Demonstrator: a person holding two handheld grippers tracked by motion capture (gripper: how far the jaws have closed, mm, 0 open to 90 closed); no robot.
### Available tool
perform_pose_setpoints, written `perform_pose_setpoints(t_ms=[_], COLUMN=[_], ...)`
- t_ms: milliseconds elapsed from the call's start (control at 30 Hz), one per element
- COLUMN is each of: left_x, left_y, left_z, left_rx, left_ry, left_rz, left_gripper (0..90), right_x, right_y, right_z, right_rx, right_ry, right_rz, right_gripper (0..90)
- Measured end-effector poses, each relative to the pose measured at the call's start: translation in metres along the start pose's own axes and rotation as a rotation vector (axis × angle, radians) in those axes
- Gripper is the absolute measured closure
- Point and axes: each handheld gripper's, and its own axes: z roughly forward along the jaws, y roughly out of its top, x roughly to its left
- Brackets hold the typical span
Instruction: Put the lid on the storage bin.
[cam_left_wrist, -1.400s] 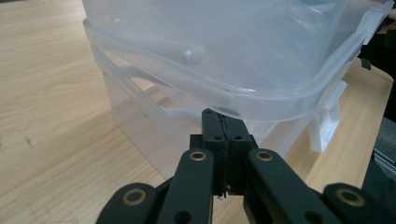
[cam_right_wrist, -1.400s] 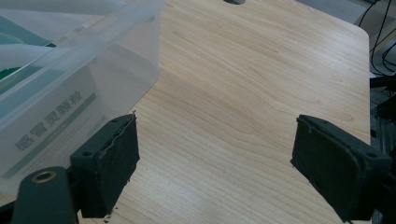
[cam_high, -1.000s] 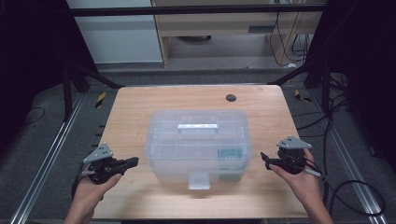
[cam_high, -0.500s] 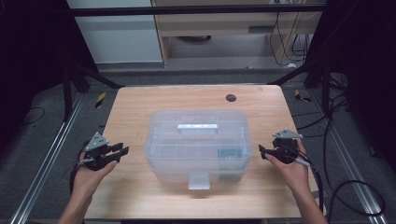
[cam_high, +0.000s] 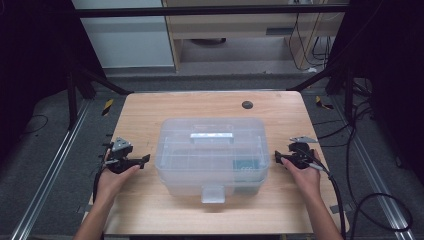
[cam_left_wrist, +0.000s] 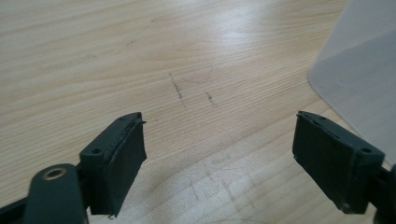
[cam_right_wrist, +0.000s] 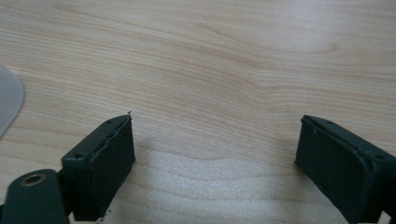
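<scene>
A clear plastic box (cam_high: 211, 152) with a lid handle (cam_high: 212, 136) and a front latch (cam_high: 212, 194) stands in the middle of the wooden table (cam_high: 150, 112). My left gripper (cam_high: 144, 159) sits low at the box's left side, pointing at it; its jaws have just been opening and stand open with bare wood between them (cam_left_wrist: 218, 126). A corner of the box (cam_left_wrist: 359, 70) lies just ahead on the right. My right gripper (cam_high: 277, 157) is at the box's right side, open over bare wood (cam_right_wrist: 215, 128), with the box's edge (cam_right_wrist: 8, 105) at far left.
A small black round grommet (cam_high: 247, 105) sits near the table's far edge. The right gripper's cable (cam_high: 340, 200) trails off the table's right edge. Black frame legs stand at both far corners, and floor rails run along each side.
Both hands have moved forward and down toward the box's sides. The left gripper's jaws went from shut to wide open; the right gripper's stayed open.
</scene>
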Motion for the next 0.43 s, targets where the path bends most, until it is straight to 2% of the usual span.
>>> perform_pose_setpoints(t_ms=[100,167,233,267,367,400,433], left_x=[0.001,0.003,0.003,0.004,-0.001,-0.002,-0.002], left_y=[-0.003,-0.005,-0.007,-0.008,-0.006,-0.006,-0.007], left_z=[0.009,0.015,0.021,0.024,0.027,0.028,0.028], left_rx=[0.019,0.020,0.032,0.060,0.092,0.101,0.102], left_ry=[0.003,0.001,0.002,0.002,0.062,0.061,0.061], left_rz=[-0.018,-0.034,-0.058,-0.066,-0.034,-0.035,-0.039], left_gripper=[13.4,12.3,10.0,8.6,5.6,2.5,0.2], right_x=[0.000,0.001,0.004,0.007,0.014,0.016,0.016], right_y=[0.000,0.001,0.003,0.004,0.005,0.005,0.005], right_z=[0.004,0.005,0.008,0.009,0.011,0.011,0.011], right_rx=[-0.007,-0.002,0.009,0.022,0.025,0.027,0.027], right_ry=[-0.013,-0.015,-0.032,-0.039,-0.071,-0.074,-0.077], right_rz=[0.008,0.031,0.020,0.034,0.054,0.078,0.075], right_gripper=[10.7,7.8,3.1,0.7,0.4,0.3,0.3])
